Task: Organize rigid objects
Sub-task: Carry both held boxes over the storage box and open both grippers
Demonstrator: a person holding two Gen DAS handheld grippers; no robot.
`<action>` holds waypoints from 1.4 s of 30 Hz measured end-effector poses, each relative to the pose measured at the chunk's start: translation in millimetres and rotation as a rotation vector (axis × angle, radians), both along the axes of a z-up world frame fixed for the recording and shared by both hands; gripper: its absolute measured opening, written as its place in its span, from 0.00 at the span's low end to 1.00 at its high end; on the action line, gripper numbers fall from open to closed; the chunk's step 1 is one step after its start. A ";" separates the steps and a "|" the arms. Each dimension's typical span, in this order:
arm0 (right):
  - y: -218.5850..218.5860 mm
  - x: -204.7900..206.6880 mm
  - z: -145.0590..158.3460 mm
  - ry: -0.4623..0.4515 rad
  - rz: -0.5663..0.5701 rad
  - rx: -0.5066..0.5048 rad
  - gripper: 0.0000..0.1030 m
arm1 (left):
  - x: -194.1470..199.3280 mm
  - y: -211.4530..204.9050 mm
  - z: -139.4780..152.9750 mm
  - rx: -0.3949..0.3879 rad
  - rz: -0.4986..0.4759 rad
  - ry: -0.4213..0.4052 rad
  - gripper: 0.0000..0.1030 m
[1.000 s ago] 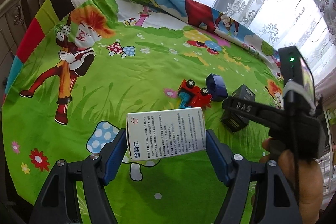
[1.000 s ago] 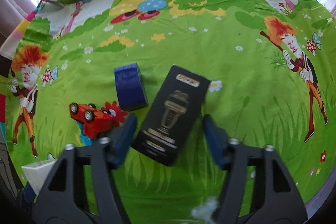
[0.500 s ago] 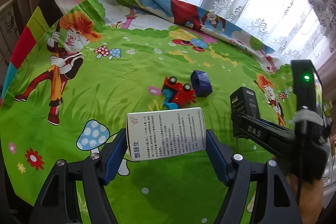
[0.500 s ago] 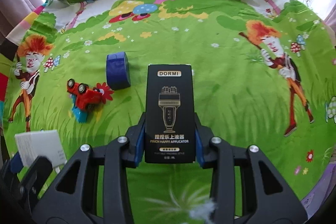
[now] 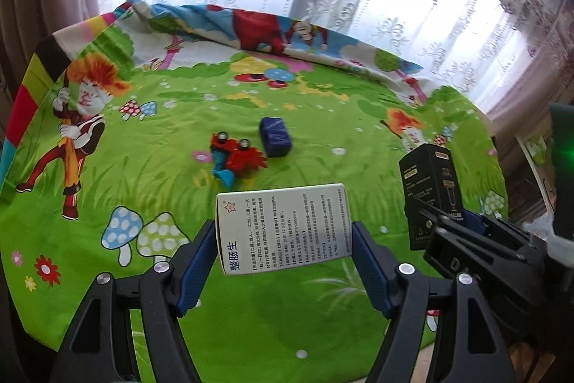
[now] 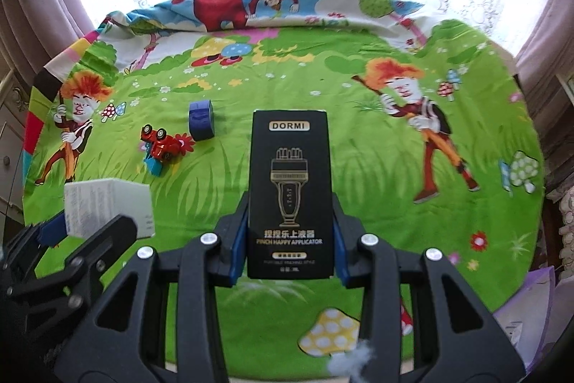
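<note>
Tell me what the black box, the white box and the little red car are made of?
Black box: looks like cardboard with a smooth, slightly glossy print and gold lettering; sharp folded edges.
White box: thin cardboard, matte, with printed text and a folded corner.
Red car: probably shiny plastic; it glints, though metal cannot be ruled out.

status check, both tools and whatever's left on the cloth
Left tool shut on white box. Right tool shut on black box. Toy car and blue block on cloth, path clear.
</note>
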State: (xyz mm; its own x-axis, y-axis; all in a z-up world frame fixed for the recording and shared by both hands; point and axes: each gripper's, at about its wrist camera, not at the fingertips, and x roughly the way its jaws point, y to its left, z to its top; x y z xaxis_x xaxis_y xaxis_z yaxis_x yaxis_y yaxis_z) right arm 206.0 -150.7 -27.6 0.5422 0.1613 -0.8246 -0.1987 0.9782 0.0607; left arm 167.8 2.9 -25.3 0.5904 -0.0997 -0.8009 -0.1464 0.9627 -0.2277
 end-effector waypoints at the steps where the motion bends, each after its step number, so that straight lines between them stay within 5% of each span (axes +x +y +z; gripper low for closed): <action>1: -2.9 -3.4 1.9 -0.006 -0.002 -0.001 0.41 | -1.5 -4.0 2.0 0.000 -0.008 -0.002 0.71; 21: -97.1 -72.3 26.0 -0.074 -0.111 -0.016 0.41 | -34.1 -94.2 22.3 0.024 -0.206 -0.013 0.71; 42: -216.4 -125.5 23.5 -0.064 -0.307 -0.018 0.42 | -63.0 -215.4 31.5 0.073 -0.532 -0.004 0.71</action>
